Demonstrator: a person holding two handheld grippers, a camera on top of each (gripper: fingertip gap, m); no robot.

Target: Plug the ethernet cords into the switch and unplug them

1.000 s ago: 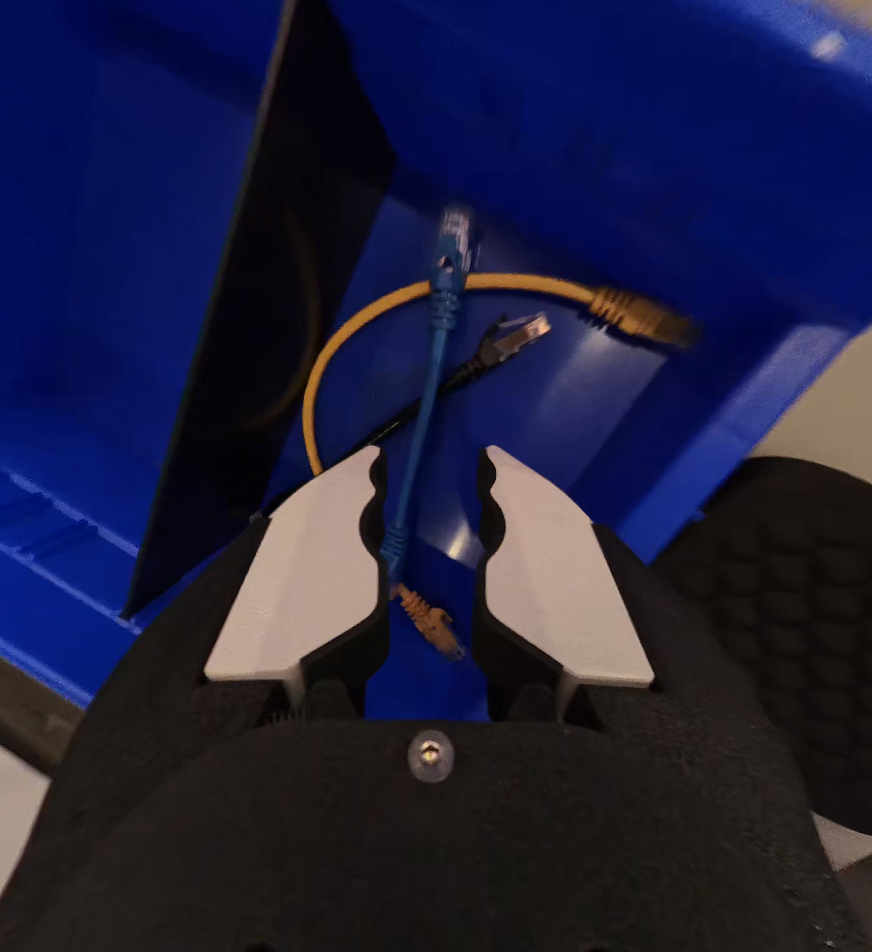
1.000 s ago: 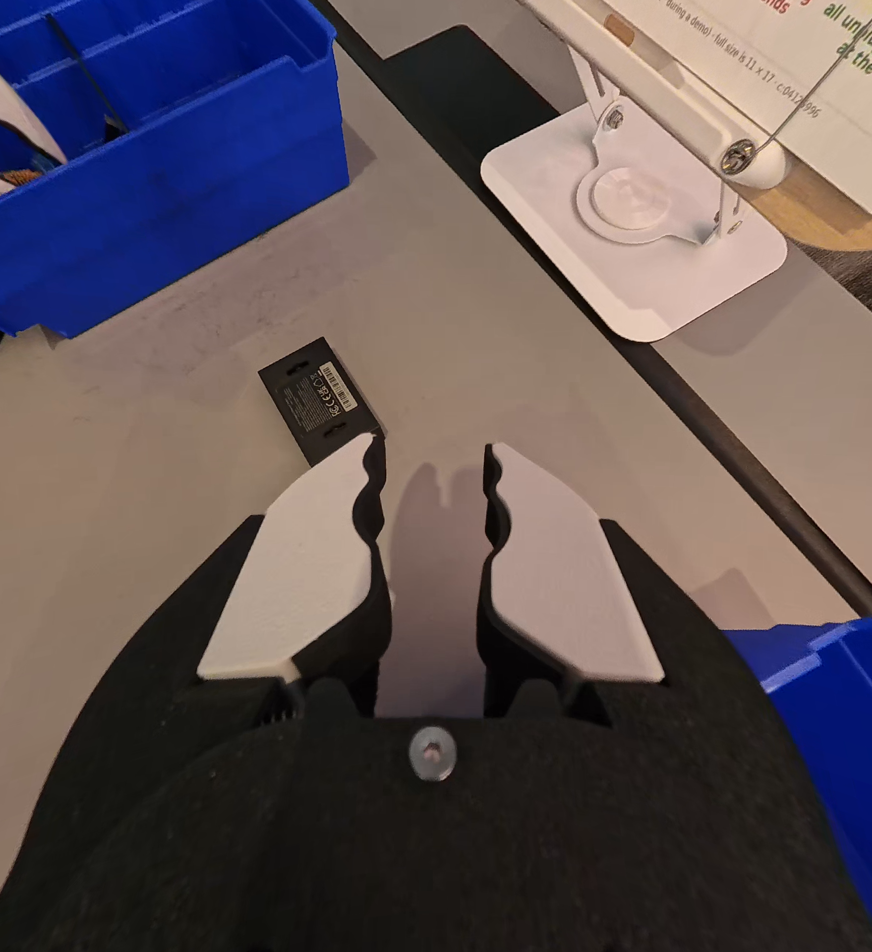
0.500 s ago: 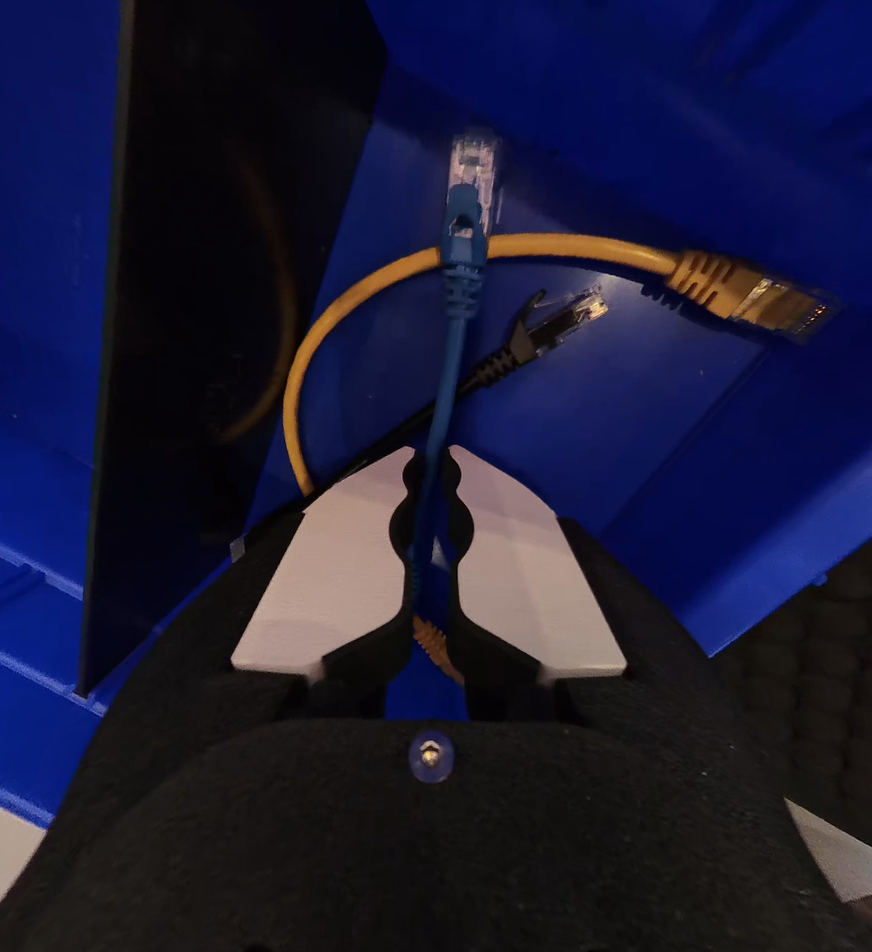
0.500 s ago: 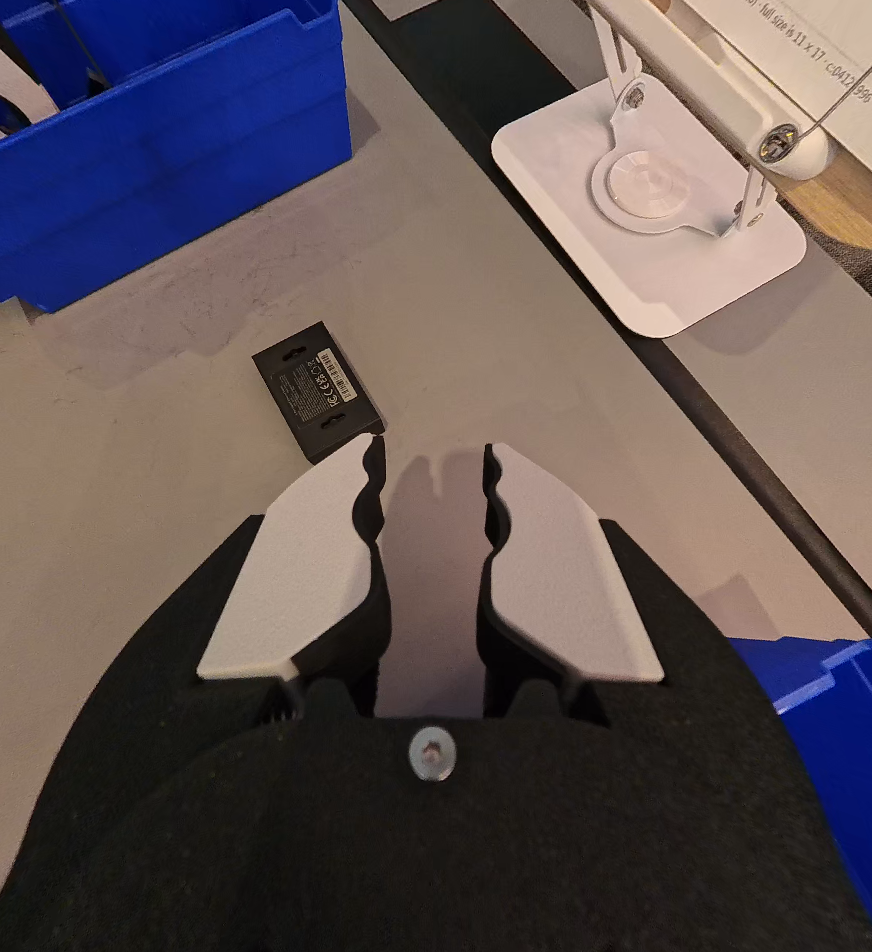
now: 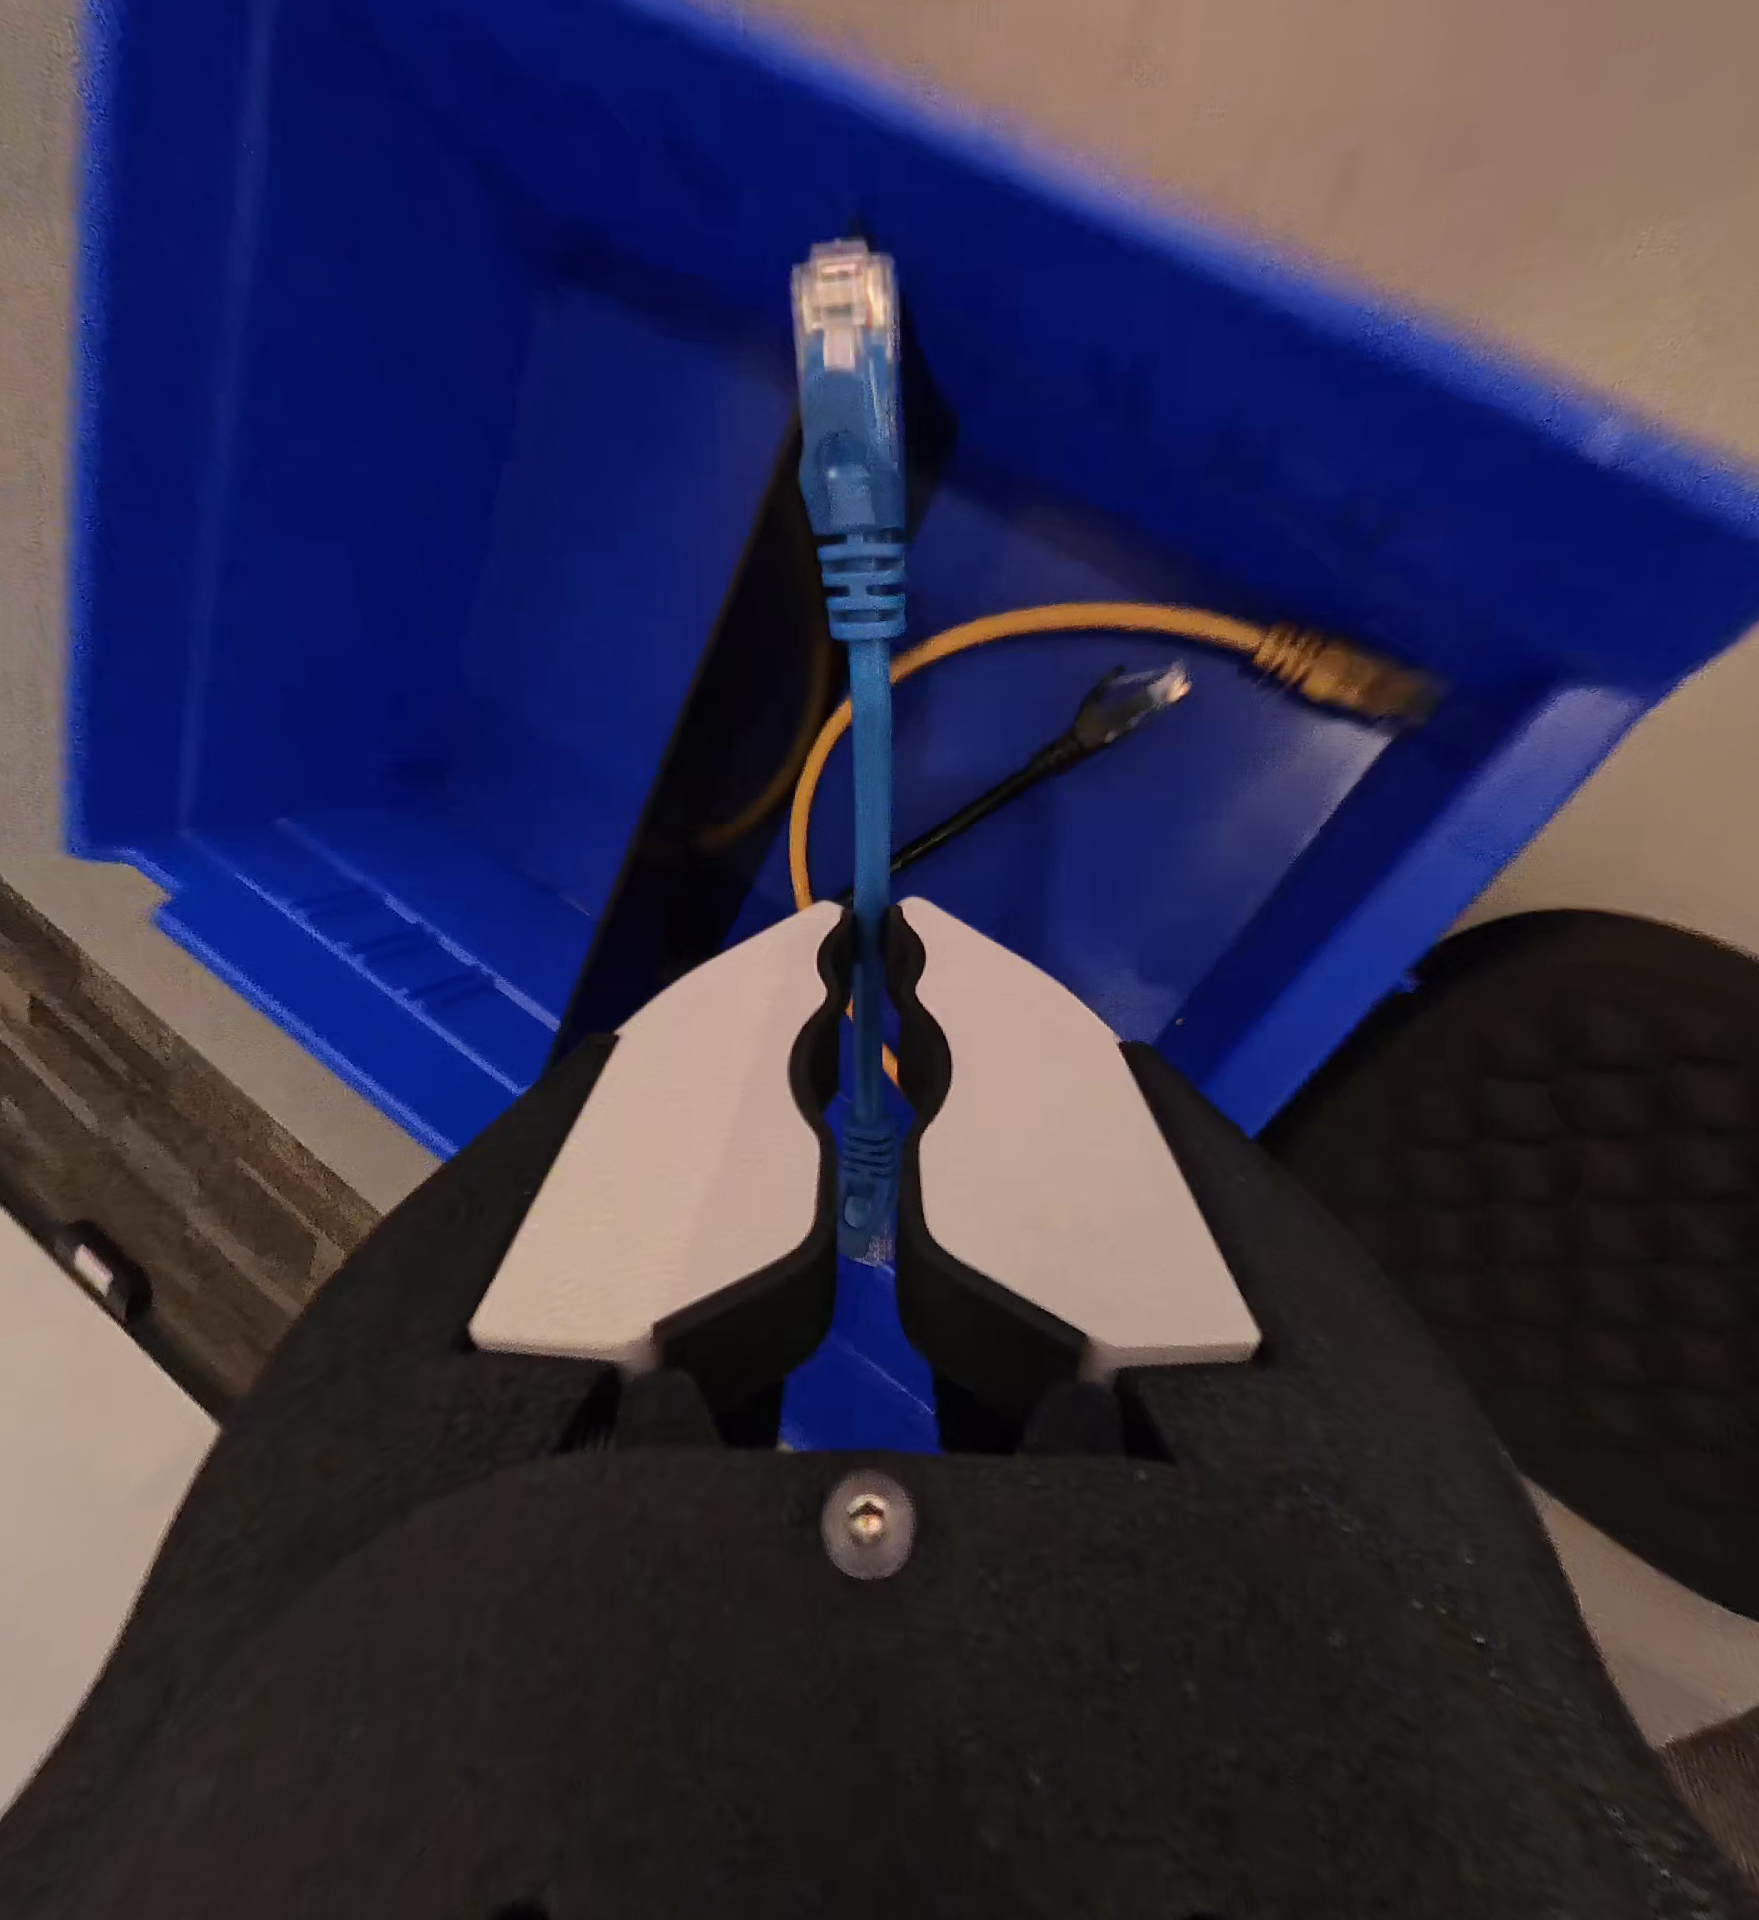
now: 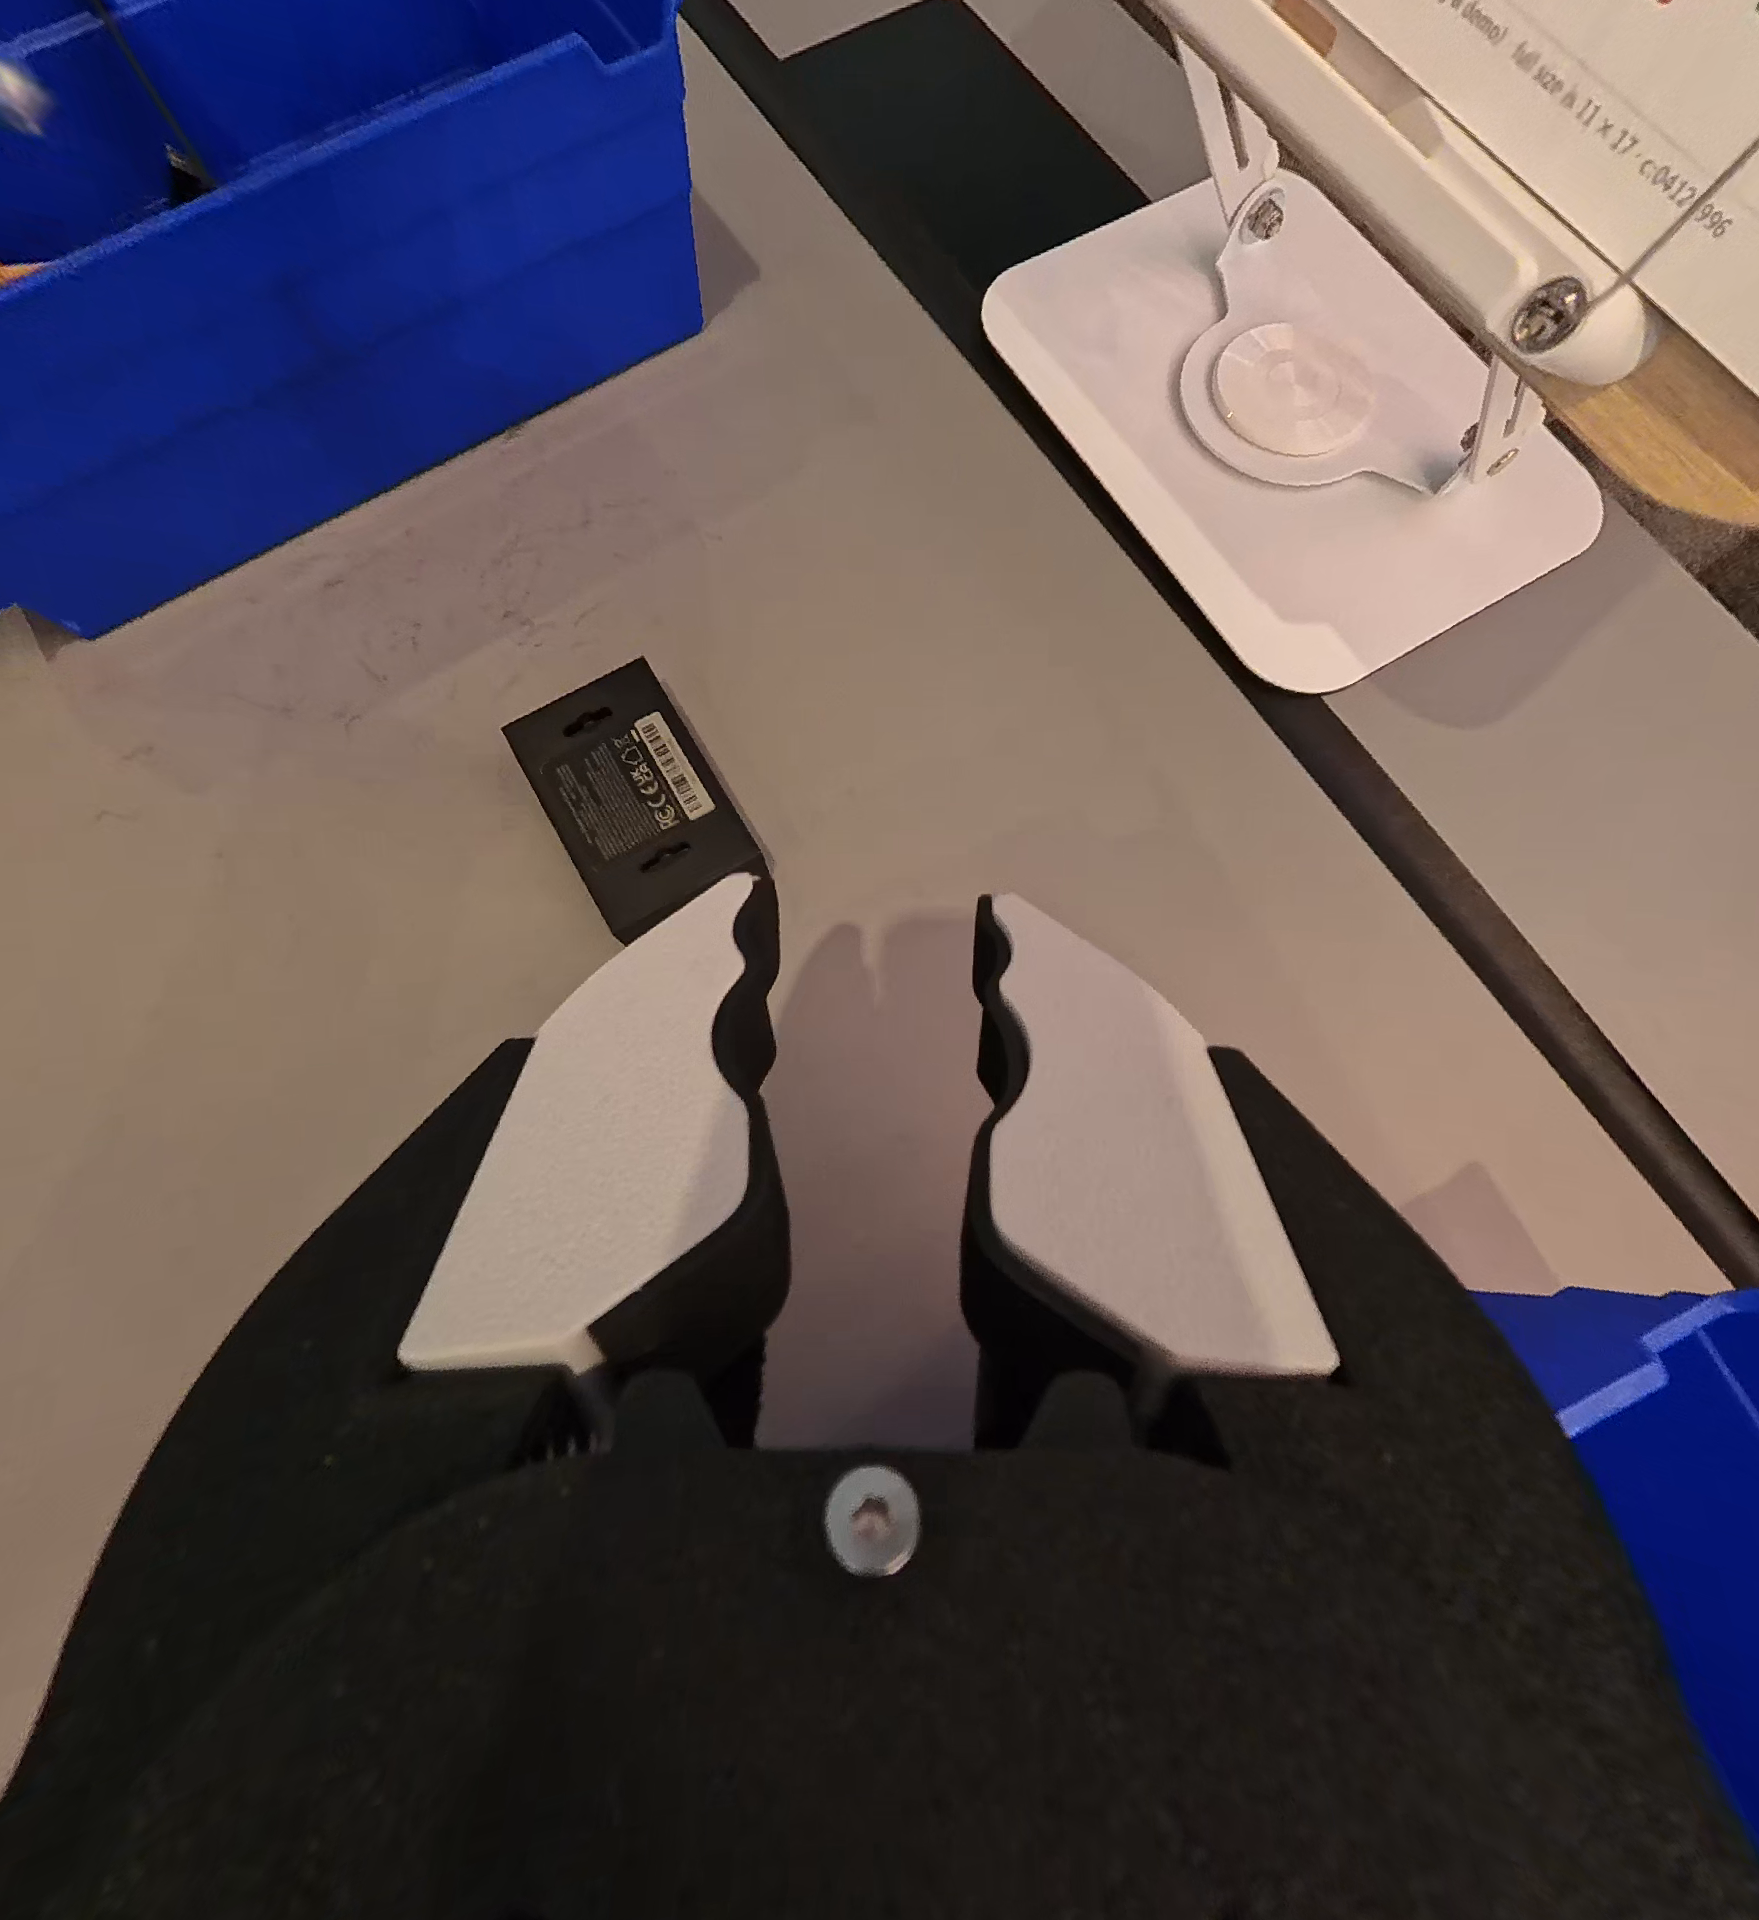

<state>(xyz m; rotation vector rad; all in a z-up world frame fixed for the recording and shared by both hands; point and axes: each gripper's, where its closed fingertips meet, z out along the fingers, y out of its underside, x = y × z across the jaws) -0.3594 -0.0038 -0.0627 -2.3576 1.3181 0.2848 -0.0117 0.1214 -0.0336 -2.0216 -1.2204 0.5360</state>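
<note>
Since a moment ago the left claw [image 5: 867, 914] has closed fully on the blue cord [image 5: 870, 790] and lifted it up out of the blue bin [image 5: 355, 582], which now lies farther below. The cord runs straight along the line of the fingers: one clear plug [image 5: 844, 312] points away from the claw, the other end sits back in the gap between the fingers near their base. Its long axis matches the claw's own. The white fingertips [image 5: 750, 997] pinch the thin cable about midway, with almost no gap between them. The cord is short, bright blue, with ribbed boots behind both plugs. Below it in the bin lie a yellow cord [image 5: 1062, 623], curved in an arc, and a black cord [image 5: 1020, 779], both beside a black divider [image 5: 688, 790]. The right claw [image 6: 875, 914] has hardly shifted; it is open at a moderate width, holds nothing, and hovers over the grey table [image 6: 231, 1039]. Just beside its left fingertip lies the small black switch [image 6: 636, 790], flat, label side up. Farther off stand the same blue bin [image 6: 335, 343], a white stand [image 6: 1301, 436], and a second blue bin [image 6: 1727, 1475] at the right edge.
</note>
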